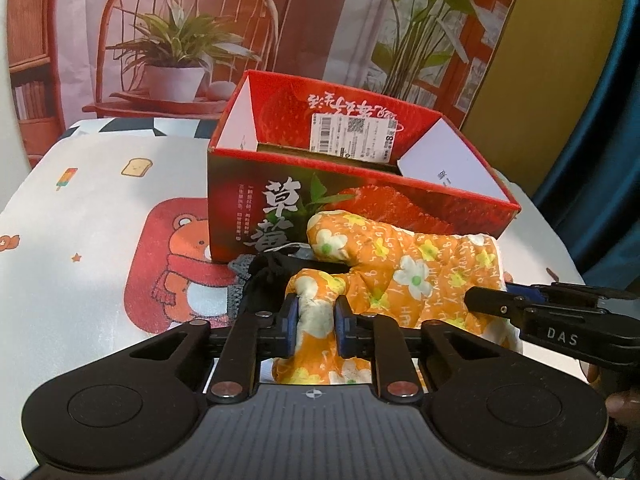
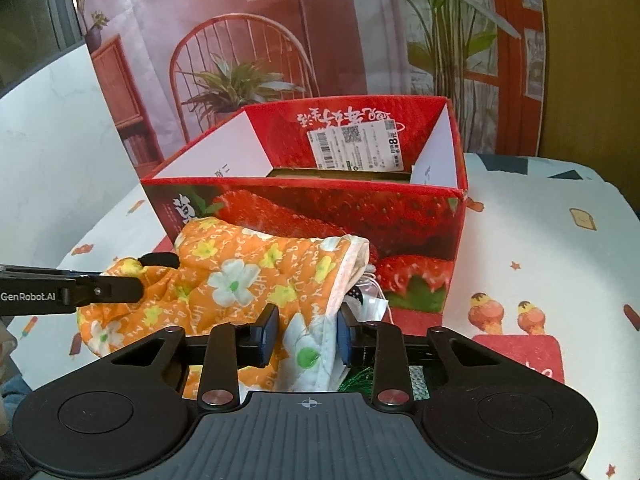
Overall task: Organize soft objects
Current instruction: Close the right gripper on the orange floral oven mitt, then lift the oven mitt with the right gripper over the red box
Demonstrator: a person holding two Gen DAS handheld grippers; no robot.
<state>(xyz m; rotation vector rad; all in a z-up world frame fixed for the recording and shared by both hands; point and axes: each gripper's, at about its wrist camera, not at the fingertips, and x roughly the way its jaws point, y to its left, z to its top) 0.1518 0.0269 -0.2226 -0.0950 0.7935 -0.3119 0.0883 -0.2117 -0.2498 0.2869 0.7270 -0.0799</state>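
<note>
Both grippers, left (image 1: 316,322) and right (image 2: 307,334), pinch the orange floral mitt (image 1: 400,276) just ahead, before the strawberry box (image 1: 360,204). Uneven lifting could let padded fabric slip or snag the box's near wall.

Left gripper (image 1: 316,322) and right gripper (image 2: 307,334), jaws clamped on fabric.

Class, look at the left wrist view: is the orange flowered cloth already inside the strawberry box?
No, the orange flowered cloth lies outside, in front of the strawberry box.
</note>
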